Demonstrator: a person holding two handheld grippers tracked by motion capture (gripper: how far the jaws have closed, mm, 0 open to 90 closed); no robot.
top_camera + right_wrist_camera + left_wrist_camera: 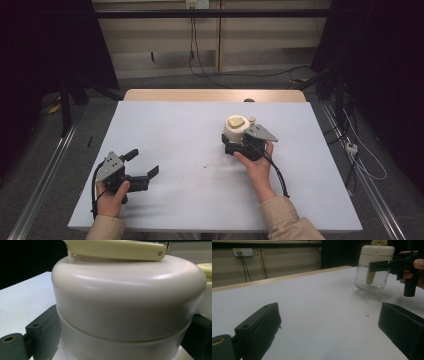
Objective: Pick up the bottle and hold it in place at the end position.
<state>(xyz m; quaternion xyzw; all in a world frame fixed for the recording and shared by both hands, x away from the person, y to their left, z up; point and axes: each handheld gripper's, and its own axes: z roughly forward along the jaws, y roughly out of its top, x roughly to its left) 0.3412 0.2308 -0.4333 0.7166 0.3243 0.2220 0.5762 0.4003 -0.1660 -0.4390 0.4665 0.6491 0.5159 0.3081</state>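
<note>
One broad white tabletop, matte and smooth, covered a pale wooden table whose far edge showed beyond it. On the right half of that surface stood the clear glass jar with a thick cream plastic lid, upright, its long axis vertical and its rounded base on the white surface. The jar's glass body curved inward at the bottom, and a pale cream stem hung inside it below the lid, as the left gripper view showed. A flat pale-yellow lever lay across the domed top, seen close in the right gripper view. No writing could be read on lid or glass.

The right gripper, black plastic with a grey three-cornered plate on top, was pinching the jar: its jaws stood on either side just under the lid's rim, pressed against it. The left gripper, black as well, hovered low over the near left of the tabletop, well apart from the jar, its jaws spread wide with nothing between them. A tiny speck of debris lay on the white surface between the two grippers.
</note>
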